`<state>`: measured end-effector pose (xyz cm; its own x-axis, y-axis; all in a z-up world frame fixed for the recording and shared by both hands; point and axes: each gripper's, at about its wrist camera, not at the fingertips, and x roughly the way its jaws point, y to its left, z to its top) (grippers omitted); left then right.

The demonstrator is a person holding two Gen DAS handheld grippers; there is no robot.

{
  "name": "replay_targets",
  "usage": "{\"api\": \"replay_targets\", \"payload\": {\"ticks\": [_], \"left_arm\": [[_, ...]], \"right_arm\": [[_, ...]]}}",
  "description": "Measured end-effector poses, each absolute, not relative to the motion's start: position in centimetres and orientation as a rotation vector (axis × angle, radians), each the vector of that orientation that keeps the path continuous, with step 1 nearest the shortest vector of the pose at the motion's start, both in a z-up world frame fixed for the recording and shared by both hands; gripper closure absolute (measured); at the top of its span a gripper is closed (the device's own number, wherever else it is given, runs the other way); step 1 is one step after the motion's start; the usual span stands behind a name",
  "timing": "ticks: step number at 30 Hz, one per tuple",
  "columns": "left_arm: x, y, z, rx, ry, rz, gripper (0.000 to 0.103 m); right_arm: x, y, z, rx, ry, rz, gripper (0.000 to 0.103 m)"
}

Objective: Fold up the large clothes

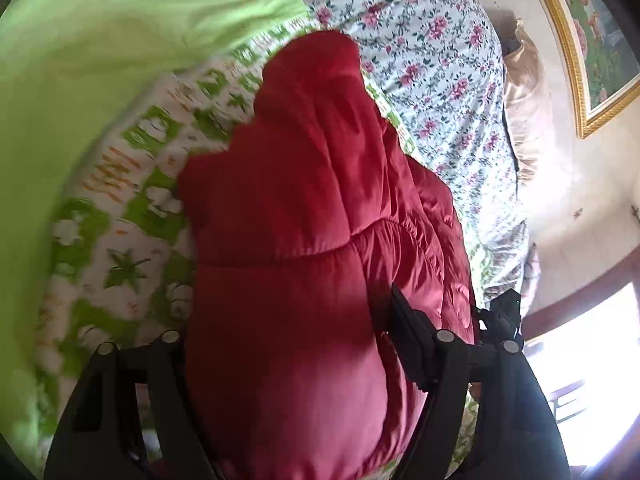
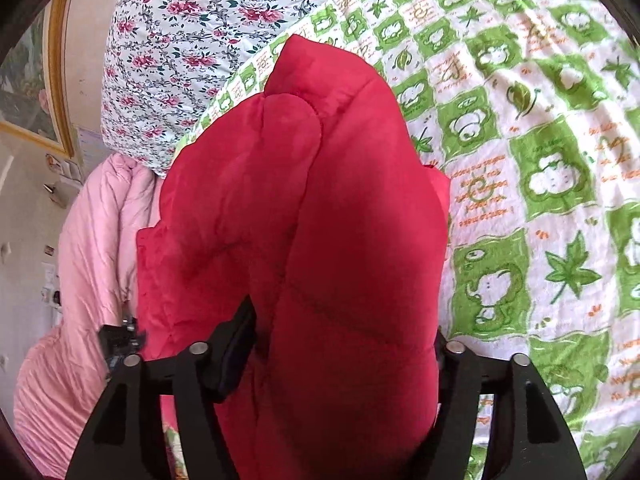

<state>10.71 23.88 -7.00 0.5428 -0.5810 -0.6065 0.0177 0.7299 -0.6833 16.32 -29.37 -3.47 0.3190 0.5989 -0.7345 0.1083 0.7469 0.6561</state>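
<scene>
A red padded jacket [image 1: 304, 208] hangs bunched in front of the left wrist camera, over a green-and-white patterned bedspread [image 1: 132, 184]. My left gripper [image 1: 296, 344] is shut on the red jacket; the padding fills the space between its black fingers [image 1: 408, 344]. In the right wrist view the same red jacket [image 2: 320, 208] fills the middle. My right gripper [image 2: 344, 344] is shut on the red jacket too, with one finger [image 2: 236, 348] showing and the other hidden behind the cloth. The other gripper shows at the frame's edge [image 2: 120, 340].
A white floral quilt [image 1: 432, 52] lies at the bed's far side. A plain lime green cloth [image 1: 88, 48] covers the left. A pink padded garment [image 2: 88, 264] lies beside the red jacket. A gold-framed picture [image 1: 580, 40] hangs on the wall.
</scene>
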Motion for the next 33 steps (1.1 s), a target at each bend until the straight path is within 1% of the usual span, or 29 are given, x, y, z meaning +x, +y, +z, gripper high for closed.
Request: {"api": "replay_targets", "payload": {"ticks": [6, 12, 16, 25, 28, 33], "left_arm": [[8.4, 24.8, -3.8, -0.599, 0.863, -0.282, 0.030], [7.0, 24.6, -1.2, -0.535, 0.805, -0.283, 0.030], [7.5, 21.6, -0.2, -0.447, 0.812, -0.319, 0.030], [8.7, 15.5, 0.0, -0.300, 0.872, -0.413, 0.030], [8.9, 13.4, 0.1, -0.250, 0.878, -0.427, 0.030], [9.3, 10.7, 0.2, -0.192, 0.890, -0.438, 0.030]], "right_arm": [[16.2, -29.3, -3.0, 0.685, 1.225, 0.329, 0.020], [15.9, -29.0, -1.1, 0.589, 1.201, 0.279, 0.020], [15.8, -28.9, 0.2, 0.535, 1.171, 0.246, 0.020], [13.7, -29.7, 4.9, 0.496, 0.993, 0.178, 0.019], [13.2, -27.9, 6.1, 0.453, 0.958, 0.218, 0.019], [13.4, -22.8, 7.0, 0.314, 0.954, 0.316, 0.019]]}}
